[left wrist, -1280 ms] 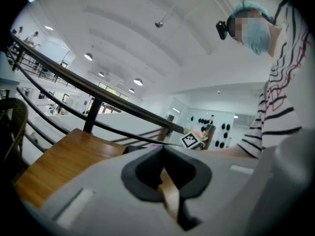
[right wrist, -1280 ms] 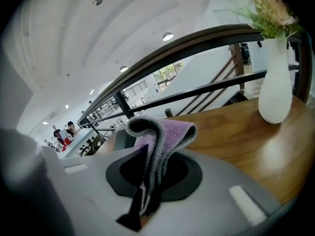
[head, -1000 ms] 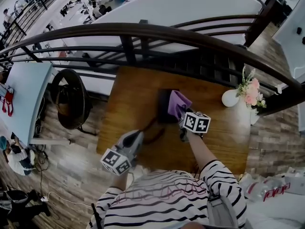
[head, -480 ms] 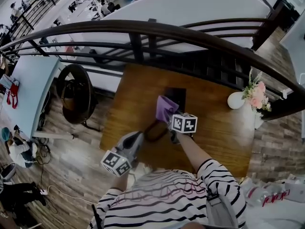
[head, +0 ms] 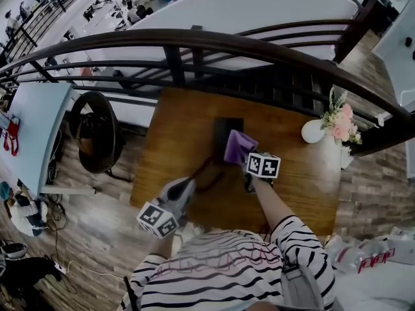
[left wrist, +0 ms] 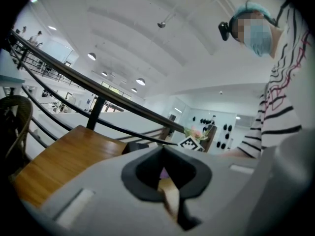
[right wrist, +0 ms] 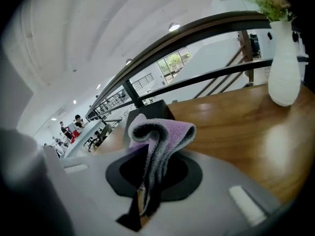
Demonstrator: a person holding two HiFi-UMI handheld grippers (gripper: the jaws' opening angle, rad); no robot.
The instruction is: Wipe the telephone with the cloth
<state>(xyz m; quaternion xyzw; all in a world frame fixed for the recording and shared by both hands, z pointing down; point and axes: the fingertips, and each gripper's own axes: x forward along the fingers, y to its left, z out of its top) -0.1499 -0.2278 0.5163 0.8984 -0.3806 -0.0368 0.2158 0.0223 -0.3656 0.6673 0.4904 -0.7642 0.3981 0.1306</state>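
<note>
Pinching the purple cloth (right wrist: 160, 132) in my right gripper (head: 248, 162), jaws clamped on its fold | cloth overlaps the near end of the black telephone (head: 225, 129), mid-desk (head: 175, 128) | my left gripper (head: 183, 188): jaws pressed together, empty, by the near edge.

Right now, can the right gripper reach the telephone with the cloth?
Probably yes: the right gripper, shut on the cloth, hangs close over the telephone, and nothing on the table stands between them.
</note>
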